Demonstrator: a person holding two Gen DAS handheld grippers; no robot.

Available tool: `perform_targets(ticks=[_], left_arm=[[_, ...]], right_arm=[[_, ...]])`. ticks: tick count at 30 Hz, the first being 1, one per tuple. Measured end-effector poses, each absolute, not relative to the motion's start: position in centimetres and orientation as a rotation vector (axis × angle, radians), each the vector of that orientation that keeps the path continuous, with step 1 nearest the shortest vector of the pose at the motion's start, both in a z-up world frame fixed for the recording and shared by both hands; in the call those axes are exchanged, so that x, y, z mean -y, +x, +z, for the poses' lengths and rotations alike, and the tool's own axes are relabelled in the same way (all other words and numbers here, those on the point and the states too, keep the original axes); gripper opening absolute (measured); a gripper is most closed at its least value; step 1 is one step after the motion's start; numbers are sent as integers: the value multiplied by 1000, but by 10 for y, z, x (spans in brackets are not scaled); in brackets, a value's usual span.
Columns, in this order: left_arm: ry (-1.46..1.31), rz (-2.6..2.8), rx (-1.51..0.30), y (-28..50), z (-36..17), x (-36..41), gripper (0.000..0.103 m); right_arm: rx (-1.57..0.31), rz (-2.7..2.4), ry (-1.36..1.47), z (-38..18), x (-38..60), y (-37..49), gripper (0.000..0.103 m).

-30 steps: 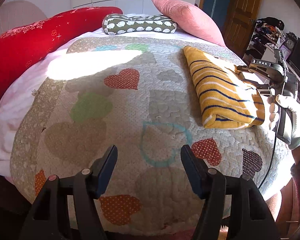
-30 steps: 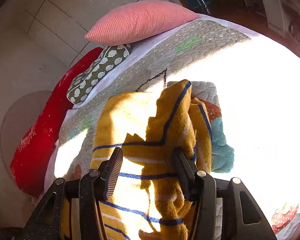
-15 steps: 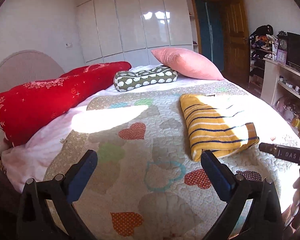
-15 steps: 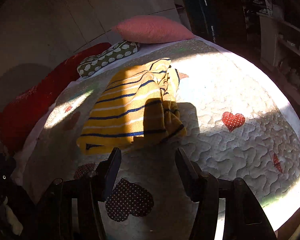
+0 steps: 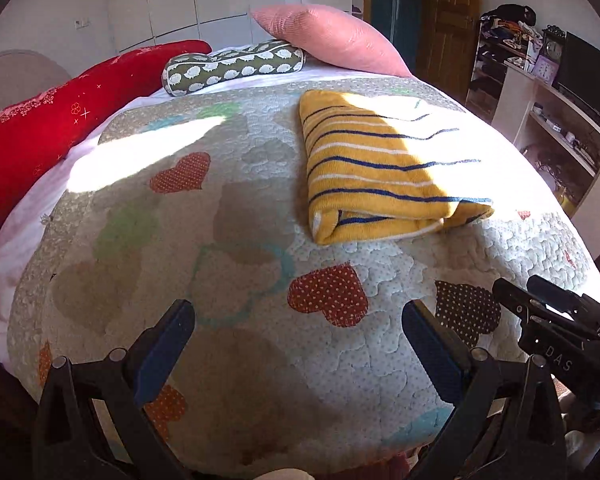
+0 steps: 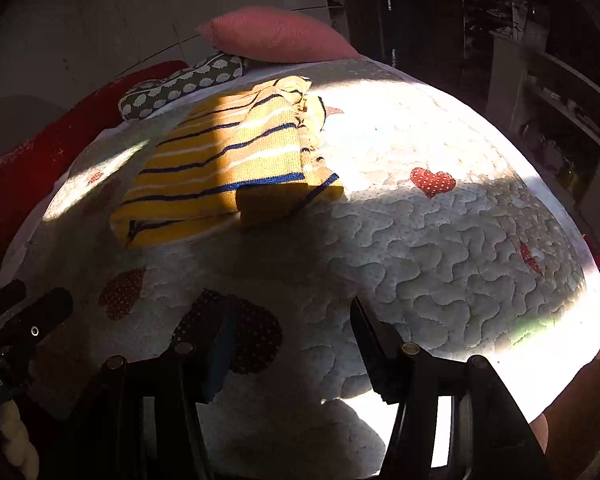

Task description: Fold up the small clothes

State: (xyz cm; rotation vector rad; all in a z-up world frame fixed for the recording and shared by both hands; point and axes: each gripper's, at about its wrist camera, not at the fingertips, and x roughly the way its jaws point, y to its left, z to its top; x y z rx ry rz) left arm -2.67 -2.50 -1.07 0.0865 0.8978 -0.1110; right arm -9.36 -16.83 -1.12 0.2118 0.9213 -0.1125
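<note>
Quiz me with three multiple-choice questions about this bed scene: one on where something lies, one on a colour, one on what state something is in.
1. Where does the hedgehog-print bolster lie?
A. Between the red cushion and the pink pillow
B. On the folded garment
C. On the floor

2. What colour are the dark stripes on the yellow garment?
A. Green
B. Blue
C. Red

3. What state is the left tool in?
A. Clamped on the garment
C. Open, holding nothing
B. Shut on the quilt

Answers: 1 A, it sits at the head of the bed between them. 2 B, thin blue lines cross the yellow. 3 C, only the quilt shows between its spread fingers.
</note>
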Motion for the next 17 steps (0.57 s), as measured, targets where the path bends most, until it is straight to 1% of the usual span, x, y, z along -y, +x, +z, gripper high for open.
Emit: perform_targets(ticks=[5, 9, 17], left_arm=[[80, -123, -917, -36, -14, 26, 103], [97, -122, -920, -41, -15, 30, 103], [99, -143, -964, -38, -24, 33, 103]], right_arm=[[-918, -124, 182, -8, 161, -97, 61], [-921, -134, 142, -6, 154, -97, 64], [-968, -140, 124, -18, 151, -93, 64]])
